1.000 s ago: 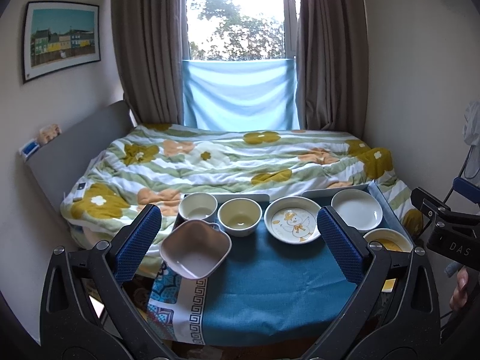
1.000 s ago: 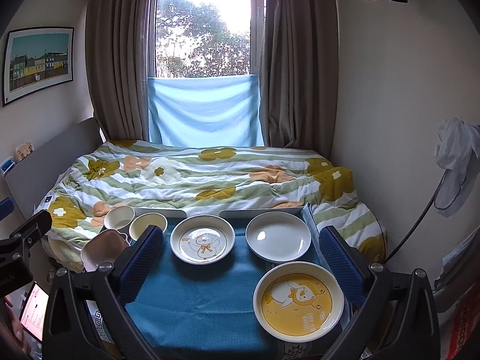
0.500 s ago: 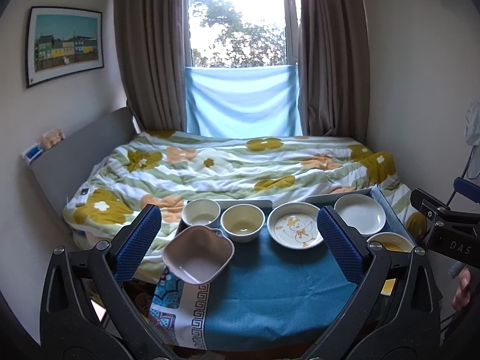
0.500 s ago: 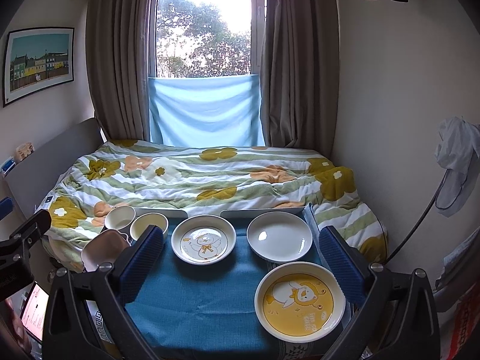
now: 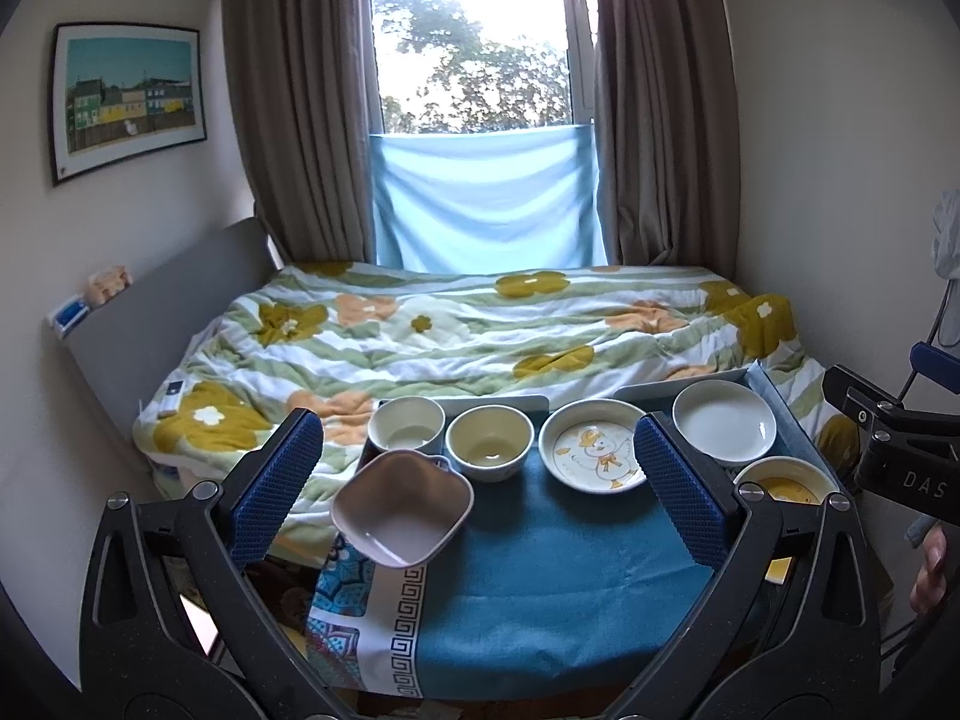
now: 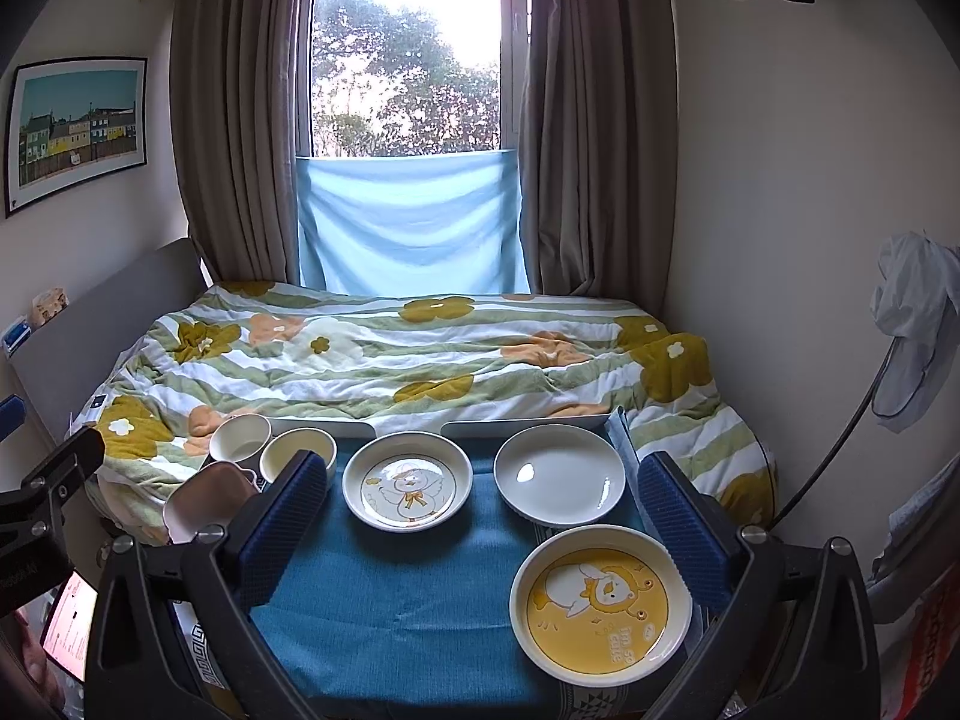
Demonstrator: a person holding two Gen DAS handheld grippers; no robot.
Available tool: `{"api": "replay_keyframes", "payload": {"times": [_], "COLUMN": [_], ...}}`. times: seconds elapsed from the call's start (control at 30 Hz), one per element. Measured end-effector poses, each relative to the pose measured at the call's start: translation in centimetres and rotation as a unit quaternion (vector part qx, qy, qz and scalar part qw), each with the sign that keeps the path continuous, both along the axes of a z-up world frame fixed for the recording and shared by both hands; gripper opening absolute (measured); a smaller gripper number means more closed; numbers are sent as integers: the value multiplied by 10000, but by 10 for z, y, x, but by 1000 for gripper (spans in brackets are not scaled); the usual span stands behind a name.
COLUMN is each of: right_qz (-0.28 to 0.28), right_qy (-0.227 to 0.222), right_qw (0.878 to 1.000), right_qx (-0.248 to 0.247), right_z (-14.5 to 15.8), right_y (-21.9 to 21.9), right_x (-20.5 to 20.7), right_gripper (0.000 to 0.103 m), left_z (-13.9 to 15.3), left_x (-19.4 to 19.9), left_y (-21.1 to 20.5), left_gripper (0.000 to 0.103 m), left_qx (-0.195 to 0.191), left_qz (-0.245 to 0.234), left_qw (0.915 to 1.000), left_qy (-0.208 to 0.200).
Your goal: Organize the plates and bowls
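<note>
Jaws spread on both grippers, empty | three bowls (image 5: 401,507) left; three plates (image 6: 558,474) right; none stacked | sorting unstarted

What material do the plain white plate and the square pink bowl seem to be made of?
The plain white plate looks like glazed ceramic: a sharp bright highlight sits on its smooth surface. The square pink bowl looks matte, with soft shading and no sharp glint, so it may be plastic or melamine; unglazed ceramic cannot be excluded.

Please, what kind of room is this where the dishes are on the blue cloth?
Most likely a bedroom at home: a bed with a floral quilt fills the room, brown curtains frame the window, and a framed picture hangs on the wall.
</note>
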State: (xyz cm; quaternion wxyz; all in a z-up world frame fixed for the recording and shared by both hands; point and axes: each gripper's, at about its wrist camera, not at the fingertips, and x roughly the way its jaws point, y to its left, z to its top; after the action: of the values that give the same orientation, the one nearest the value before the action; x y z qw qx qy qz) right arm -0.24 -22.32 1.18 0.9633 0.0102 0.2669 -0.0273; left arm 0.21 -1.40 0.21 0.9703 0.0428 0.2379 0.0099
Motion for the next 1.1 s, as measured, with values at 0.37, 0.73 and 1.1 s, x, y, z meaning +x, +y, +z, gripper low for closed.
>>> {"api": "replay_keyframes", "payload": {"times": [0.37,0.73,1.1], "right_qz": [0,-683,-611], "right_qy": [84,843,1737], "right_qw": [9999,9936,9765], "right_qx": [70,303,1123], "right_z": [3,-67,-177], "right_y": [1,-40,-152], "right_x": [4,-5,-20], "right_gripper": [103,103,100], "left_z": [0,-73,-191], "left_x": [8,50,82], "left_y": [1,-47,-156], "left_gripper": [103,103,103], "left_qx": [-1,-44,-182], "left_qz": [-111,-1095,-2000], "left_qw": [9997,9866,9460], "left_qy": [196,1209,2545]}}
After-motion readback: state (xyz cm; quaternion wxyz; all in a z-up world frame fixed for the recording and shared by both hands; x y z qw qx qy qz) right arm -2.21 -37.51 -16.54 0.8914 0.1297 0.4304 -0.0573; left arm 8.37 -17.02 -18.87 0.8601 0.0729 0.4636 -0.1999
